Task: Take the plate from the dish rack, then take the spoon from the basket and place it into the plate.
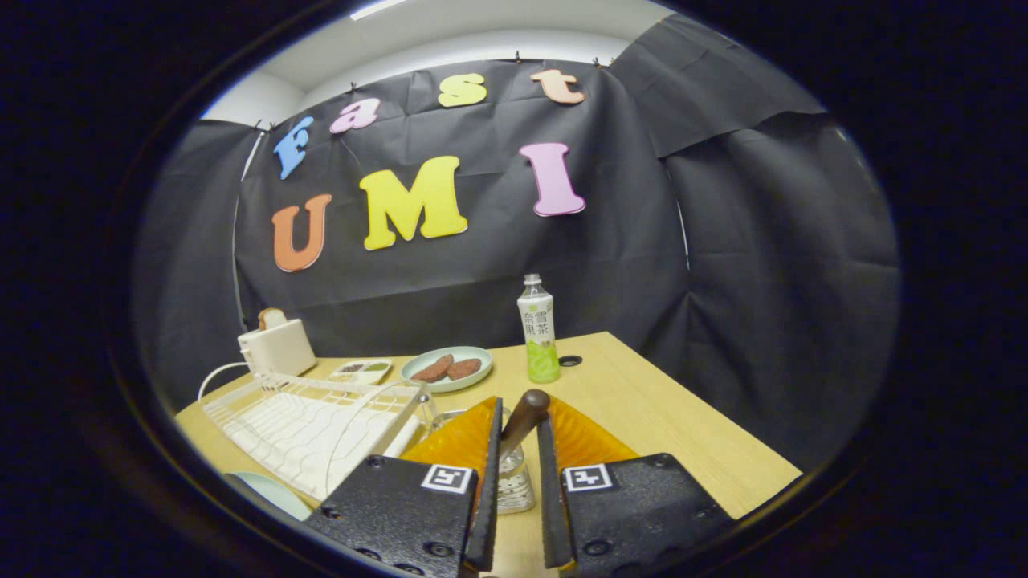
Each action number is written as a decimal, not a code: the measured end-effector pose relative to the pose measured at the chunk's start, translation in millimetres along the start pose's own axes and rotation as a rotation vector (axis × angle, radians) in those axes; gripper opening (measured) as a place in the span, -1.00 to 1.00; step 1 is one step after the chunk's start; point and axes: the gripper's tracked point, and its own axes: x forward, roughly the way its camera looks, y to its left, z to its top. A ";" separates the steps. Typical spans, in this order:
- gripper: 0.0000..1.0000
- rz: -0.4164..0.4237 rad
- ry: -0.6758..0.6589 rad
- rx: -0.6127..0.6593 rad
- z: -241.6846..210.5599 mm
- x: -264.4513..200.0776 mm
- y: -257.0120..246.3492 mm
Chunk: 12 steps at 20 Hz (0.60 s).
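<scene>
Wooden tabletop carries a white dish rack, while the claw is nearly closed, gripping the brown-handled spoon.

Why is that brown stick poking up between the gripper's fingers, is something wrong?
Nothing looks broken or spilled. The brown handle rises tilted between the fingers of the gripper, which look closed on it. The bottle stands upright on the table.

Probably a staged booth: black cloth wall, wooden table.
</scene>
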 end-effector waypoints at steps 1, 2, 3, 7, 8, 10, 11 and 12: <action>-0.48 0.012 0.005 0.026 2.5 0.7 3.1; -0.56 0.020 0.006 0.043 5.0 1.3 7.3; -0.60 0.018 0.003 0.050 8.0 1.7 9.1; -0.76 0.011 -0.008 0.013 17.3 0.7 18.6; -0.77 0.009 -0.011 0.010 21.0 0.4 20.5; -0.78 0.002 -0.026 -0.014 30.7 -2.6 23.6; -0.79 -0.002 -0.037 -0.029 36.9 -5.2 25.3; -0.79 -0.007 -0.046 -0.045 42.7 -8.5 27.7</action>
